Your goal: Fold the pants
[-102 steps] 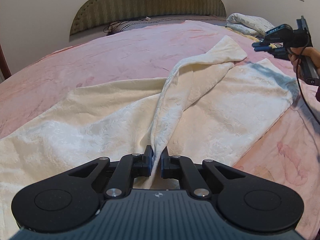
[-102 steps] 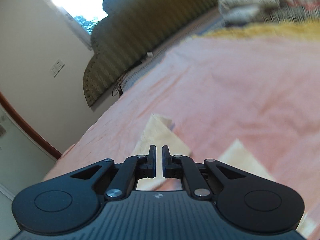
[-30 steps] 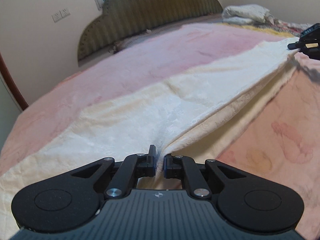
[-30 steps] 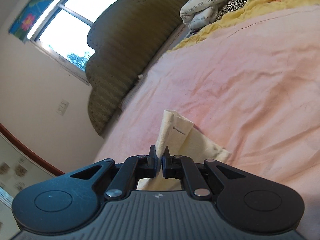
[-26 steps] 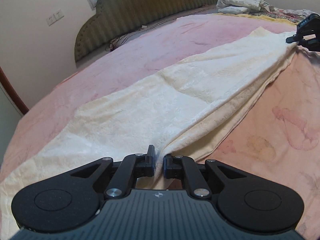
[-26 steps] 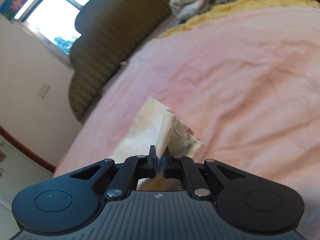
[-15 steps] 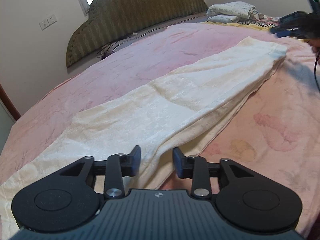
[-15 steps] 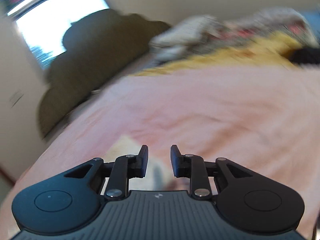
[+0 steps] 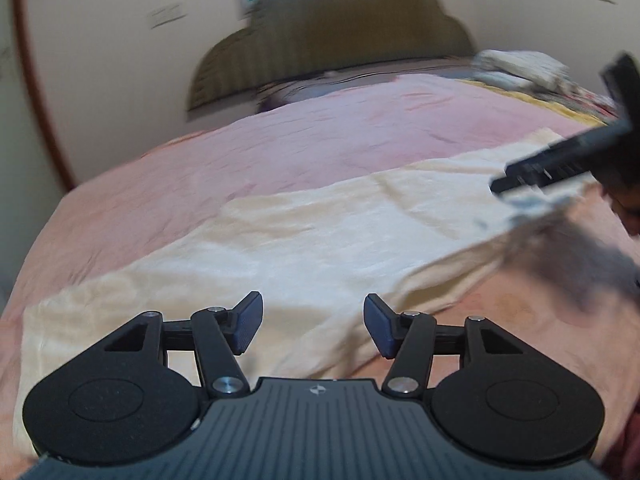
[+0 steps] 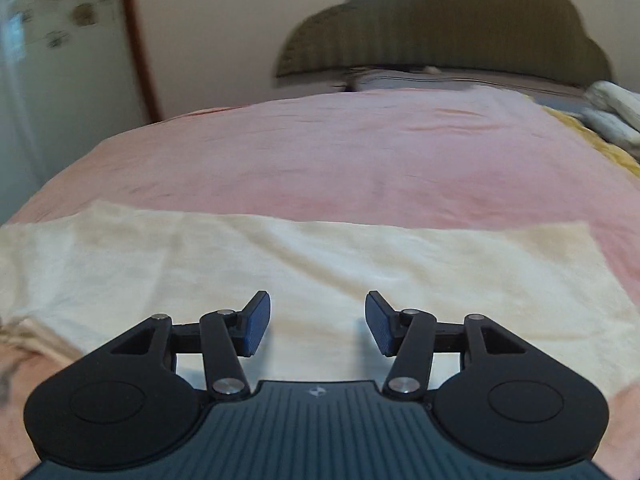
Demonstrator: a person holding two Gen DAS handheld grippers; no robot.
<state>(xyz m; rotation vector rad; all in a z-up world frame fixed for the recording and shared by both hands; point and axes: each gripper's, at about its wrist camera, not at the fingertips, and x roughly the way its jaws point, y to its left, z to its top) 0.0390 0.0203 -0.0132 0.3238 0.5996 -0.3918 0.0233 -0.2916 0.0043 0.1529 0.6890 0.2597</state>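
Note:
Cream pants [image 9: 304, 248] lie flat on the pink bedspread [image 9: 320, 136], folded lengthwise into one long strip. My left gripper [image 9: 313, 327] hovers over the near edge of the strip, its jaws opening with nothing between the pads. In the right wrist view the same pants [image 10: 320, 264] stretch across the frame from left to right. My right gripper [image 10: 318, 322] hangs above them, jaws opening too and free of the cloth. From the left wrist view the right gripper [image 9: 560, 164] shows blurred at the far right, over the pants' end.
A dark green scalloped headboard [image 10: 444, 24] stands at the far end of the bed. Folded white bedding [image 10: 612, 112] and a yellow cover [image 10: 596, 140] lie at the right. A door frame [image 10: 136, 40] runs down the left wall.
Both grippers let go of the pants and opened wide. The upper leg now rests flat on the lower one. The right gripper rolled level and swung back over the cloth.

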